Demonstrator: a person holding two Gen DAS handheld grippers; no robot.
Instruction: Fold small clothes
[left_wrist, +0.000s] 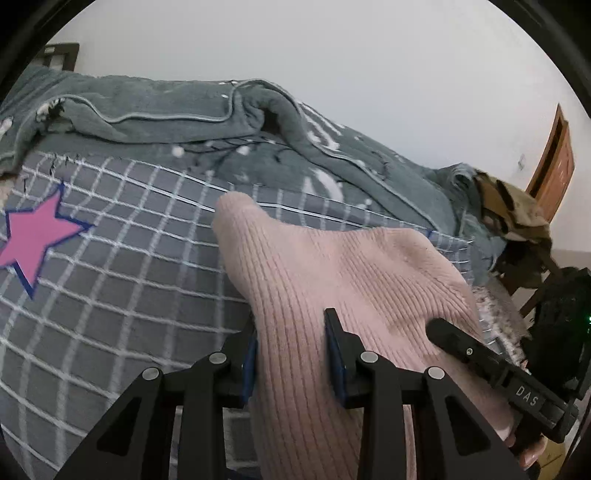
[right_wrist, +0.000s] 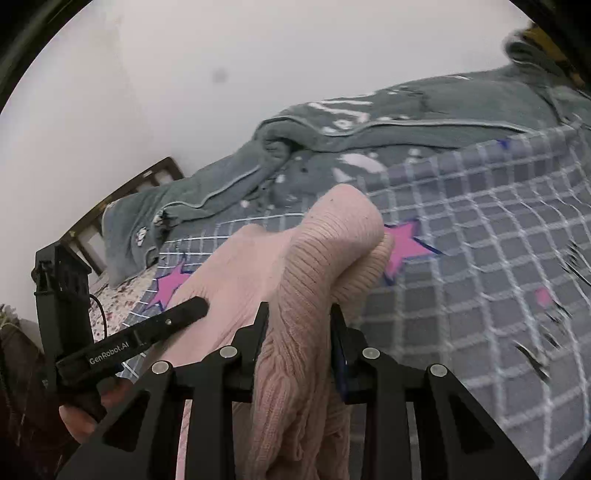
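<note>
A pink rib-knit garment (left_wrist: 332, 280) is hanging bunched between the 2 grippers above a bed. Its fabric is soft and finely ridged, with the ribs running lengthwise, and one rounded fold is sticking up at the top in each wrist view.

The left gripper (left_wrist: 291, 332) is clamping a thick fold of the knit between its narrow-set jaws; blue pads are showing on the inner faces of the black fingers. The right gripper (right_wrist: 299, 325) is pinching another gathered fold of the same garment (right_wrist: 314, 258) in the same way, jaws narrow with the cloth pressed between them.

In the left wrist view, the right gripper's black finger is crossing the knit and is showing the letters "DAS". In the right wrist view, the left gripper's finger is reading "GenRobot.AI", and a hand (right_wrist: 79, 417) is wrapping its handle.

Below the garment, a grey bedsheet (left_wrist: 129, 266) is lying flat, printed with a white grid and pink stars (left_wrist: 35, 240) outlined in blue. A plush grey-green blanket (left_wrist: 166, 110) with piped edging is lying crumpled beyond it, against a plain pale wall (left_wrist: 332, 55).
</note>
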